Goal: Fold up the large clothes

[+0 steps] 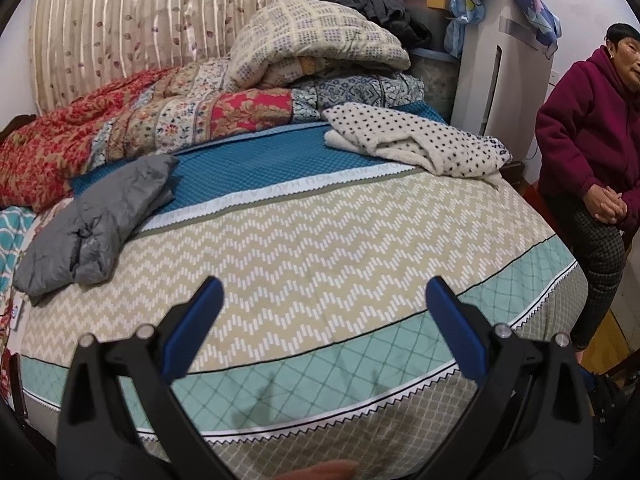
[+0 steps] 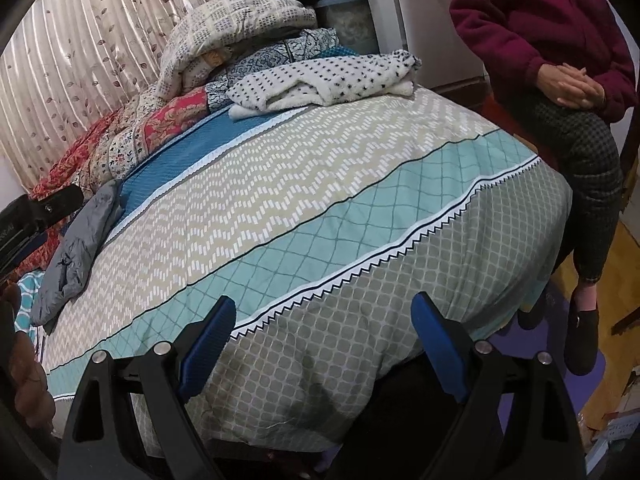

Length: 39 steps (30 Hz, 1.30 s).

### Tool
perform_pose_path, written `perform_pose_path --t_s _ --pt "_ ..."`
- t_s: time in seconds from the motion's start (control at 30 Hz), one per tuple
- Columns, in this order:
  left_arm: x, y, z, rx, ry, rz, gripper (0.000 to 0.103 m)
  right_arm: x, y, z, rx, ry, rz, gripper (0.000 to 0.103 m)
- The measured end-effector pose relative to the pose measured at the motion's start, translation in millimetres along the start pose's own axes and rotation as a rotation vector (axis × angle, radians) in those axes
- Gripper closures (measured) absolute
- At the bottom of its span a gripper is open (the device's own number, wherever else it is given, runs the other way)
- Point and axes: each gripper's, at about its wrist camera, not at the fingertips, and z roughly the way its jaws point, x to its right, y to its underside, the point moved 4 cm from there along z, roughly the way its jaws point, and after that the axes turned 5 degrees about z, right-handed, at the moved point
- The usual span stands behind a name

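A grey padded jacket [image 1: 96,220] lies folded at the left of the bed; it also shows in the right wrist view [image 2: 78,248]. A white fleece garment with black dots [image 1: 416,140] lies at the far right of the bed, and in the right wrist view [image 2: 324,78] too. My left gripper [image 1: 324,300] is open and empty above the near part of the patterned bedspread [image 1: 320,240]. My right gripper [image 2: 324,320] is open and empty over the bed's near edge [image 2: 340,380].
Piled quilts [image 1: 312,40] and a red floral quilt [image 1: 60,148] lie along the back by the curtain [image 1: 120,20]. A person in a maroon hoodie [image 1: 588,128] sits to the right of the bed. A white appliance [image 1: 504,72] stands behind.
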Motion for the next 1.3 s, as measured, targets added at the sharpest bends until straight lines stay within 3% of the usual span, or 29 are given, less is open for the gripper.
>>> perform_pose_path --t_s 0.5,1.3 --pt "-11.7 0.6 -4.8 -0.002 -0.024 -0.004 0.006 -7.9 5.5 4.6 -0.038 0.004 -0.01 0.022" --pt "1.2 -2.4 -5.4 -0.004 0.012 0.015 0.006 -8.0 4.6 1.5 -0.046 0.005 0.009 0.022"
